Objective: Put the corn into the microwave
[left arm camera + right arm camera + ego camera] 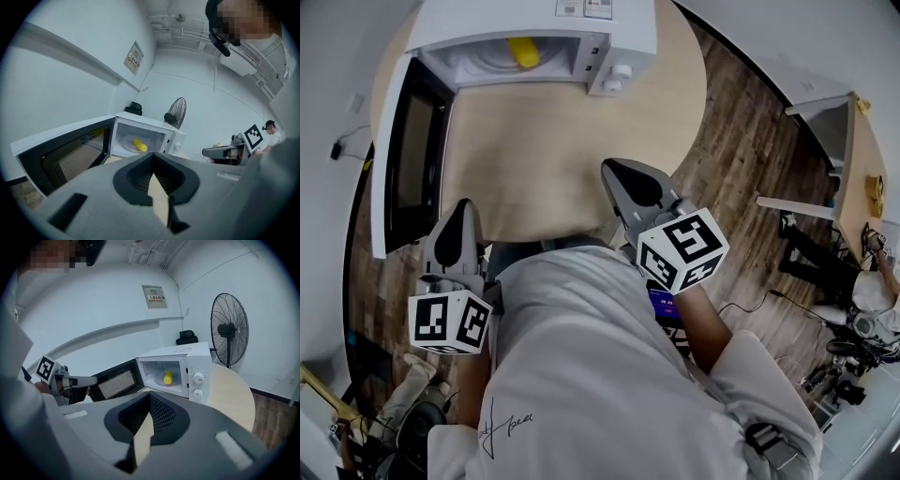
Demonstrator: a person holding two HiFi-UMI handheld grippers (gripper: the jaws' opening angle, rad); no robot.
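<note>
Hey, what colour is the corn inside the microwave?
The corn is yellow, clearest in the right gripper view.

The corn (523, 52) lies inside the microwave (623, 33) on the table (562, 159); its door (405, 159) hangs open leftward.

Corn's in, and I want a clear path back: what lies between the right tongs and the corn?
Head view: only bare tabletop, then the doorway of the open microwave, separates the right tongs from the corn.
</note>
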